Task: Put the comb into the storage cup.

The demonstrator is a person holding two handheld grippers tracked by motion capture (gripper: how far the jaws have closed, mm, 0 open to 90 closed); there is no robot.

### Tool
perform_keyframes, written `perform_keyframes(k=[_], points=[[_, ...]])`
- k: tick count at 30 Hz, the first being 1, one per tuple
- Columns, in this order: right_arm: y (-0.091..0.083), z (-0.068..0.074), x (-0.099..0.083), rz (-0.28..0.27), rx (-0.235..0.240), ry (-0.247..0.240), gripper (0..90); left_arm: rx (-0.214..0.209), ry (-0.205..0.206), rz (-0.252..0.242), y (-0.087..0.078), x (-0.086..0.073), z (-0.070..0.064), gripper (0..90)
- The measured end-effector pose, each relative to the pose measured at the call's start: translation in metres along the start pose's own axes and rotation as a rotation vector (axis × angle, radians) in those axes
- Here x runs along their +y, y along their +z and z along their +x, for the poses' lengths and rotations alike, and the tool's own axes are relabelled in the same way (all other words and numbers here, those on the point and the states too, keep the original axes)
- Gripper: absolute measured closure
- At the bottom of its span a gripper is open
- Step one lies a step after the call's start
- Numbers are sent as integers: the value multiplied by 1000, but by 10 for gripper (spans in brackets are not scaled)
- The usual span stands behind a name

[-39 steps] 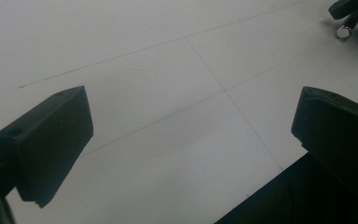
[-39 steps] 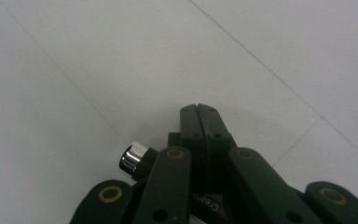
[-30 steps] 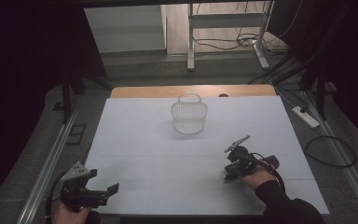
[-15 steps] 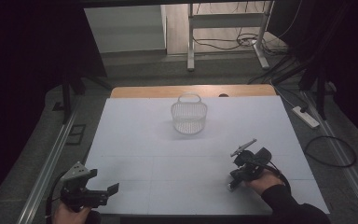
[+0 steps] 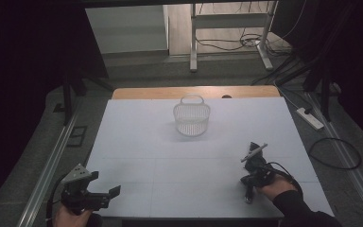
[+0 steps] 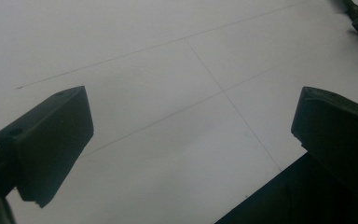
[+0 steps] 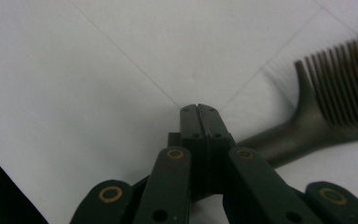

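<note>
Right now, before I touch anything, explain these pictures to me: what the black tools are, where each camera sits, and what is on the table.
There is no robot. A person holds a hand-worked claw in each hand. One picture looks down from above the white table, and the other two come from cameras riding on the claws. The left claw hangs open over bare table at the near left and holds nothing. The right claw is shut, with nothing visible between its jaws. A dark comb lies on the table right beside it, but I cannot tell whether they touch. A white wire basket stands at the far middle.
</note>
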State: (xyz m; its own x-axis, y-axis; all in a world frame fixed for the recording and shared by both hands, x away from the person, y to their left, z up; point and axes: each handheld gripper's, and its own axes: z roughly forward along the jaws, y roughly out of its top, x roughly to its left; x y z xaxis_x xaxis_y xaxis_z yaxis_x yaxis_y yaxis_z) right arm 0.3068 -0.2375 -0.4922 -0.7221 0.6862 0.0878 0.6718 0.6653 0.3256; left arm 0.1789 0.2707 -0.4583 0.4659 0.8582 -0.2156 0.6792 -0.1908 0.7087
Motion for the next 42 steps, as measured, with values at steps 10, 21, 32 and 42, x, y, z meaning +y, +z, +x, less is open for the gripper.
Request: perform_keyframes(k=[10, 21, 32, 42], points=[[-6, -12, -16, 7, -3, 31, 892, 1, 0, 1, 0, 0, 0, 0], [-13, -26, -32, -6, -13, 78, 891, 1, 0, 2, 0, 0, 0, 0], [-21, -22, -33, -51, -8, 66, 876, 0, 0, 1, 0, 0, 0, 0], [-39, -11, -37, -140, -96, 66, 634, 0, -1, 1, 0, 0, 0, 0]])
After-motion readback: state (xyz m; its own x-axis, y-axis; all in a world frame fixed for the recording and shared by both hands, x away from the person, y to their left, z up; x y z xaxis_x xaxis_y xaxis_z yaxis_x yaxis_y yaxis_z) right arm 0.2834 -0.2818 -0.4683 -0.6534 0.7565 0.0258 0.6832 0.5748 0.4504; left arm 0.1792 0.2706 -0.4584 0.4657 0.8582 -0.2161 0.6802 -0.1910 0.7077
